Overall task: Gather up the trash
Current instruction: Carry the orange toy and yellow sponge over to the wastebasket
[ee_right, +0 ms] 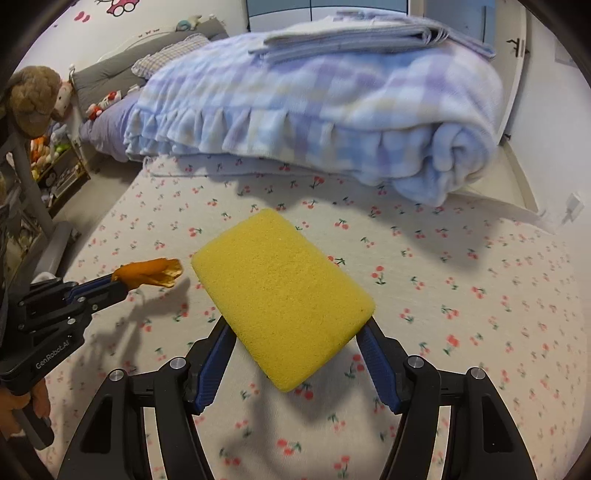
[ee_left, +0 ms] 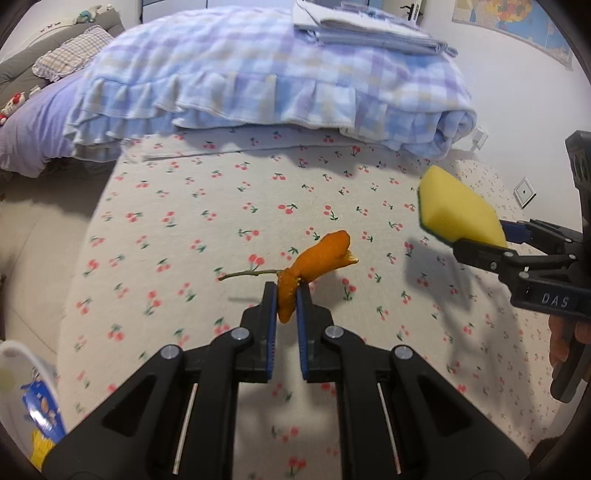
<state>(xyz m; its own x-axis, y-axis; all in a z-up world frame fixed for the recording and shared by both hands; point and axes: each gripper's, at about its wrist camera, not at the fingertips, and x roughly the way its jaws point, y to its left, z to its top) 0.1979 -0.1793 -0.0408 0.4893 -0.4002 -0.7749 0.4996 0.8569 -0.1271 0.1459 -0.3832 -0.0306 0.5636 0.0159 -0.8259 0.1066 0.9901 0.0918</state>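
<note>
My left gripper (ee_left: pixel 286 295) is shut on a strip of orange peel (ee_left: pixel 314 264) and holds it above the cherry-print bed sheet (ee_left: pixel 184 229). A thin twig (ee_left: pixel 247 274) lies on the sheet just behind the peel. My right gripper (ee_right: pixel 295 334) is shut on a yellow sponge (ee_right: pixel 280 306) with a green scrub side, held above the sheet. In the left wrist view the sponge (ee_left: pixel 458 210) and right gripper (ee_left: pixel 476 245) are at the right. In the right wrist view the peel (ee_right: pixel 151 275) and left gripper (ee_right: pixel 118 282) are at the left.
A folded blue-and-purple checked blanket (ee_left: pixel 266 74) with folded sheets (ee_left: pixel 362 29) on top fills the far side of the bed. A white bin (ee_left: pixel 26 398) holding a blue wrapper shows at lower left. Plush toys and a shelf (ee_right: pixel 48 155) stand beside the bed.
</note>
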